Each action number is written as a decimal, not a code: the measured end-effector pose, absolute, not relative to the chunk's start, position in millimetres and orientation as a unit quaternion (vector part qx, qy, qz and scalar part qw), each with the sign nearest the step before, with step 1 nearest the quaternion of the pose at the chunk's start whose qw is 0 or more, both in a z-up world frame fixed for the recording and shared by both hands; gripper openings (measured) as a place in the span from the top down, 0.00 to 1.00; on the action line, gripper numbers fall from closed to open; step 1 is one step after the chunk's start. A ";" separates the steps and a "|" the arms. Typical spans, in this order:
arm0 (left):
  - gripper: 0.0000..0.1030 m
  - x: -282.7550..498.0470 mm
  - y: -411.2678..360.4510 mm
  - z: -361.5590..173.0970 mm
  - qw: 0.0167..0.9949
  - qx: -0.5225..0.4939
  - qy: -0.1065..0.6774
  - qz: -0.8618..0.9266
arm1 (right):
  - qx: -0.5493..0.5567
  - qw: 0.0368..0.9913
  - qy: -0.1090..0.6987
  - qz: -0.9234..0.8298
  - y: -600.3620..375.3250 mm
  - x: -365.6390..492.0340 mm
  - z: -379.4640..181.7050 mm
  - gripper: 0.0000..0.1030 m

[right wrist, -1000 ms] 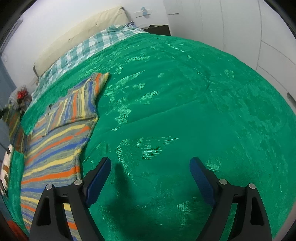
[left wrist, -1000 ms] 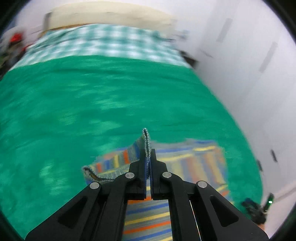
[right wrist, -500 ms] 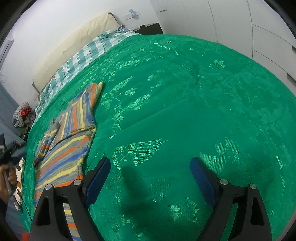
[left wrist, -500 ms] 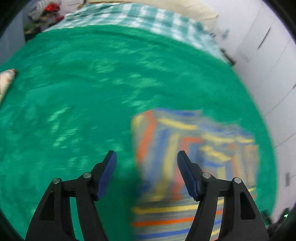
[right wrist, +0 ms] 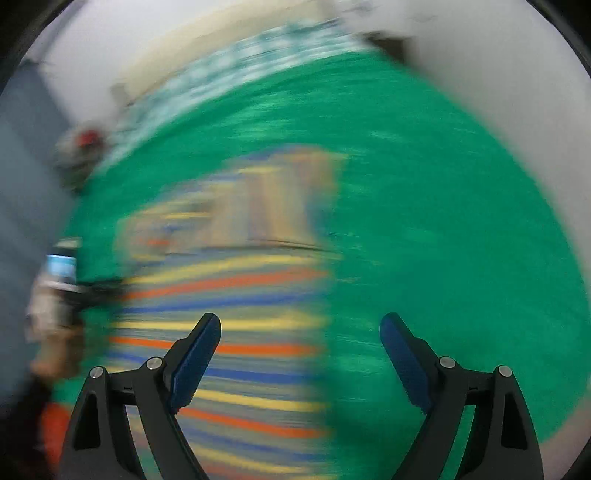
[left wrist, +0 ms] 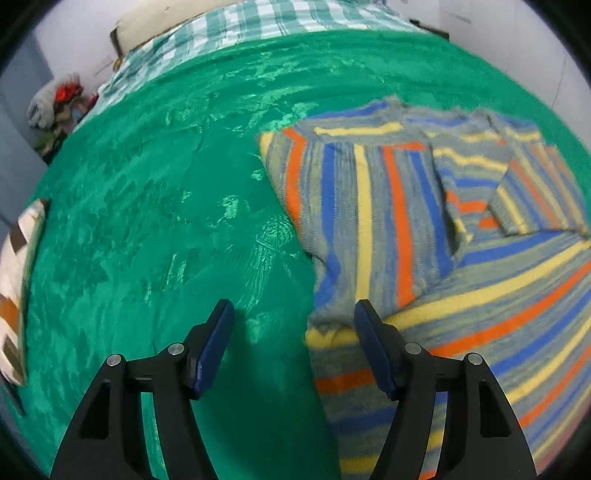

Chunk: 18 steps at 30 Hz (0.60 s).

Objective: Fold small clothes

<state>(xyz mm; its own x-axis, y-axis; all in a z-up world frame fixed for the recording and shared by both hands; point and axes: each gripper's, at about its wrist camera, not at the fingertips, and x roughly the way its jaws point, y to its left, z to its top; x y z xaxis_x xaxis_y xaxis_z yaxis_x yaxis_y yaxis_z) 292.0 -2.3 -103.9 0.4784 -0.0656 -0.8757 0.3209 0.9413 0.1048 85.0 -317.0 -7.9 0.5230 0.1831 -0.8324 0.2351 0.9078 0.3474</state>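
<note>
1. A green bedspread (left wrist: 155,206) covers the bed, its sheen catching the light; at 12 o'clock in the left wrist view it gives way to checked teal-and-white bedding (left wrist: 266,18) and a cream headboard cushion (left wrist: 147,26).
2. White walls (left wrist: 517,48) close the room at 1 to 2 o'clock; a grey-blue wall stands at 9 to 10 o'clock.
3. A heap of grey and red clothes (left wrist: 55,103) sits beside the bed at 10 o'clock.
4. A brown-and-white patterned item (left wrist: 18,280) lies at the bedspread's edge at 9 o'clock.
5. The striped sweater (left wrist: 406,221) lies flat on the bedspread from 1 to 5 o'clock, a sleeve folded across its body.
6. The left tool (left wrist: 291,343) hangs over the bed with fingers spread wide, holding nothing; its right finger (left wrist: 373,350) overlaps the sweater's left edge in the view.
7. The right wrist view is heavily blurred. The right tool (right wrist: 299,350) is likewise spread and empty, the sweater (right wrist: 236,295) showing at 7 to 11 o'clock.
</note>
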 end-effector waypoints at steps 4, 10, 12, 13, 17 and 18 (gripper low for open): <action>0.27 273.0 17.7 -94.1 0.861 0.069 0.490 -0.117 | 0.305 0.805 0.500 0.091 -236.4 175.9 7.7 0.15; 0.22 188.5 88.5 -106.4 0.868 -0.012 0.486 -0.099 | 0.144 0.839 0.524 0.004 -116.5 306.7 -50.1 0.18; 0.22 165.7 111.3 -116.6 0.865 -0.025 0.493 -0.088 | 0.093 0.841 0.532 -0.014 -94.3 326.7 -77.7 0.24; 0.22 156.6 123.0 -121.4 0.862 -0.031 0.499 -0.082 | 0.048 0.837 0.543 -0.034 -85.5 331.8 -92.9 0.28; 0.21 158.3 141.4 -107.9 0.868 -0.066 0.486 -0.079 | -0.010 0.832 0.541 -0.124 -119.2 299.3 -106.0 0.40; 0.19 159.8 143.7 -106.8 0.872 -0.069 0.479 -0.078 | 0.008 0.834 0.532 -0.146 -137.3 277.2 -100.5 0.39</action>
<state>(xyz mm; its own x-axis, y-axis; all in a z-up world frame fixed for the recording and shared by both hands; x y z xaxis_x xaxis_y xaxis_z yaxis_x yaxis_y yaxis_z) 159.8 143.7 -106.8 0.5287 -0.2014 -0.8246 0.0688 0.9784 -0.1949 277.2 -137.3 -100.5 0.3914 -0.2354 -0.8896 0.2520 0.9572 -0.1424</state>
